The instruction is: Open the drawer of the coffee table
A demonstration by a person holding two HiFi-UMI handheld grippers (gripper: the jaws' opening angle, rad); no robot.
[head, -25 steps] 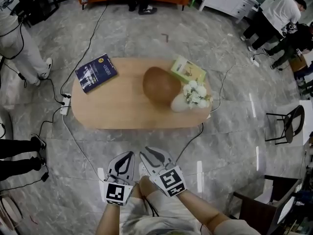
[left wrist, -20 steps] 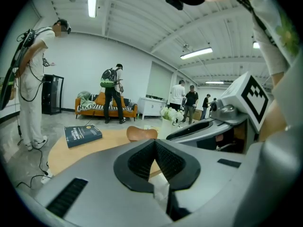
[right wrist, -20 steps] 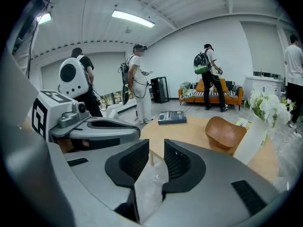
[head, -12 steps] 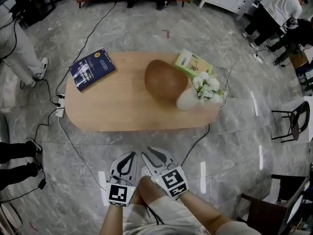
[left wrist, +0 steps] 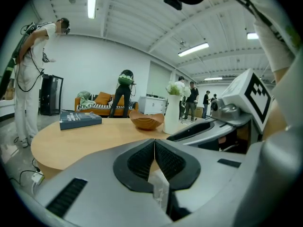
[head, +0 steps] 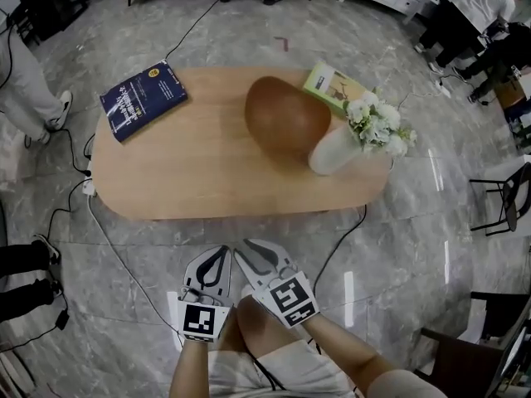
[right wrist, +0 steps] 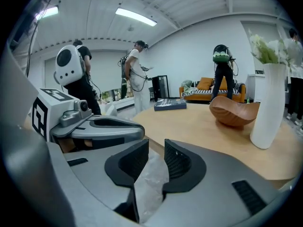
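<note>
The oval light-wood desk (head: 207,172) stands on the grey marble floor (head: 398,222), just ahead of the left gripper (head: 217,254) and right gripper (head: 249,247). A dark blue hardback book (head: 143,99) lies far ahead-left of the left gripper. A brown wooden bowl (head: 286,123) sits ahead of the right gripper. A white vase of white flowers (head: 336,150) stands just beside the bowl, further right. A pale green booklet (head: 336,87) lies beyond the vase.

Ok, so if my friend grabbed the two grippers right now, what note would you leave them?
Left gripper: jaws shut, nothing in them.
Right gripper: jaws a little apart, nothing between them.
Both are side by side off the near edge of the coffee table, touching nothing.
On top: blue book, wooden bowl, white vase.
Done: nothing yet; no drawer sticks out, and its front shows in no view.
Left: find the drawer front, grip it, pull it open.
</note>
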